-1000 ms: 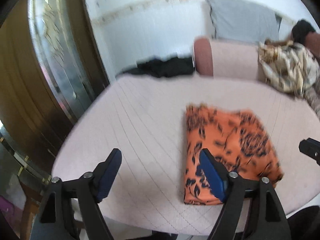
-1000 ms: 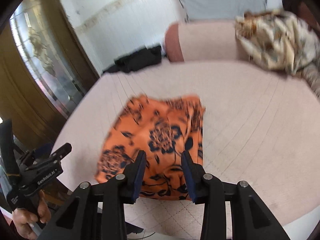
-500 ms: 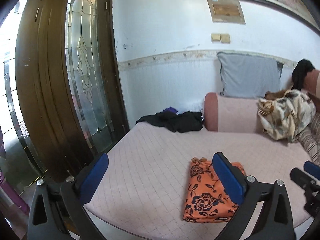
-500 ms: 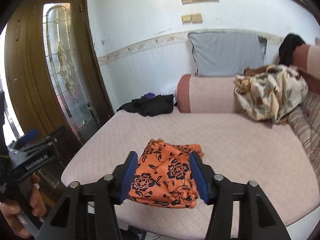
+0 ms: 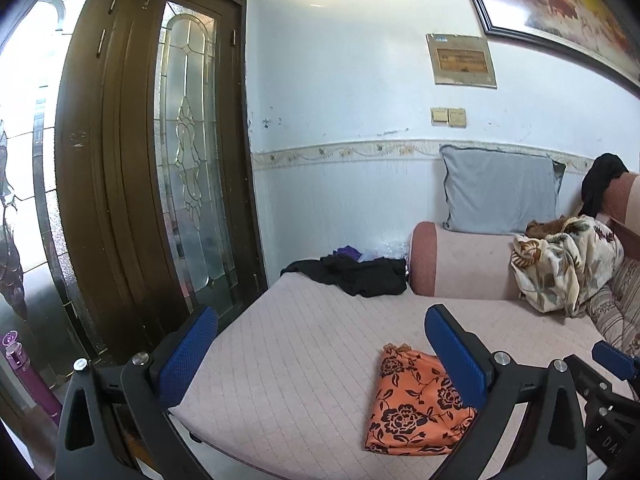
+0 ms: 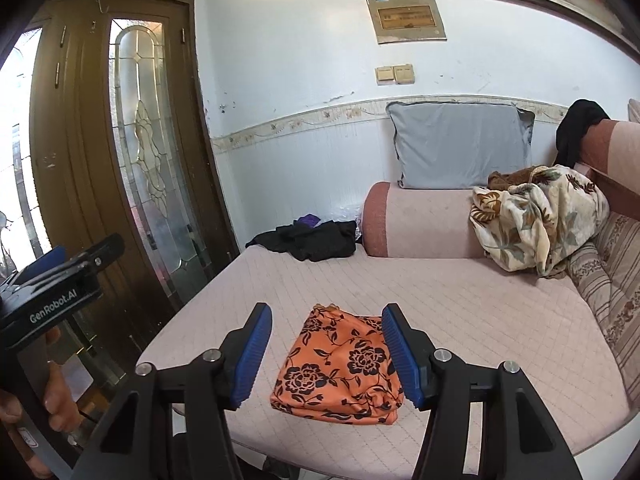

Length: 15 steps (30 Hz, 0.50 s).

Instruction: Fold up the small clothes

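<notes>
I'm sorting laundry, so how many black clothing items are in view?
2: a black garment crumpled at the bed's far edge by the wall, and another black garment draped over the sofa back. More may be hidden.

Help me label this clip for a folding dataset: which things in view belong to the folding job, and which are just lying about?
Part of the job:
- orange floral garment, folded on the pink mattress
- left gripper, open
- right gripper, open

Just lying about:
- black clothes
- grey pillow
- leaf-print blanket
- pink bolster
</notes>
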Each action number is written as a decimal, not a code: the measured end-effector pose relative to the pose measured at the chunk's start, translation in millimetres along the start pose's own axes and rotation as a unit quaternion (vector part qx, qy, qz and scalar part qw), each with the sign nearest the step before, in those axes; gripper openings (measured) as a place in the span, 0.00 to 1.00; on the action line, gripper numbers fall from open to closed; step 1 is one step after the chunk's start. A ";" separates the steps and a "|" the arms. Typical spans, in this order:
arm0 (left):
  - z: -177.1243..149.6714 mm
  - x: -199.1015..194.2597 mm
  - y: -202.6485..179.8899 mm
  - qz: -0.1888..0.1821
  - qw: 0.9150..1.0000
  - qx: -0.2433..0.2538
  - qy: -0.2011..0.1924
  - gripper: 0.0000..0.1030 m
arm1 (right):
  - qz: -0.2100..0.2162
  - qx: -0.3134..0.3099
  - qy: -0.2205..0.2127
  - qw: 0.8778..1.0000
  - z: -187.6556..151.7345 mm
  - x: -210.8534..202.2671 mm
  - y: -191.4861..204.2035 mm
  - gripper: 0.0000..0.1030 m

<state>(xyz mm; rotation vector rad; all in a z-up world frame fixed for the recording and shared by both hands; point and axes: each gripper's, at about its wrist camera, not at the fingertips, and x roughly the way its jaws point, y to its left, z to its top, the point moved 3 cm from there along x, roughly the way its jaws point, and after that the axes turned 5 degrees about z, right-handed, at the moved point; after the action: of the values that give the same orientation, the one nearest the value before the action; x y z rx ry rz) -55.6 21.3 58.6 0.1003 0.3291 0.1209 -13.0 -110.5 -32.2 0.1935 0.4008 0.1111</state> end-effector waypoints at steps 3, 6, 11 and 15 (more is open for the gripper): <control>2.0 -4.0 1.2 0.003 1.000 0.002 -0.005 1.00 | -0.002 -0.006 -0.001 1.000 0.0 -2.8 5.8 0.60; 3.2 -5.8 2.6 0.004 1.000 0.002 -0.006 1.00 | -0.001 -0.011 0.002 1.000 -1.0 -2.3 9.9 0.60; 3.3 -5.3 1.6 0.004 1.000 0.006 -0.005 1.00 | -0.002 -0.018 0.002 1.000 -1.5 -3.1 14.5 0.60; 1.8 -6.5 -1.0 0.001 1.000 0.008 -0.003 1.00 | -0.012 -0.029 -0.004 1.000 -1.1 -6.8 16.1 0.60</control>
<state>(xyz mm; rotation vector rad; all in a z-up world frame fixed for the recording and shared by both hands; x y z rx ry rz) -61.1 19.3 62.2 0.1176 0.3250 0.1204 -20.8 -95.6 -27.2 0.1321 0.3920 0.0983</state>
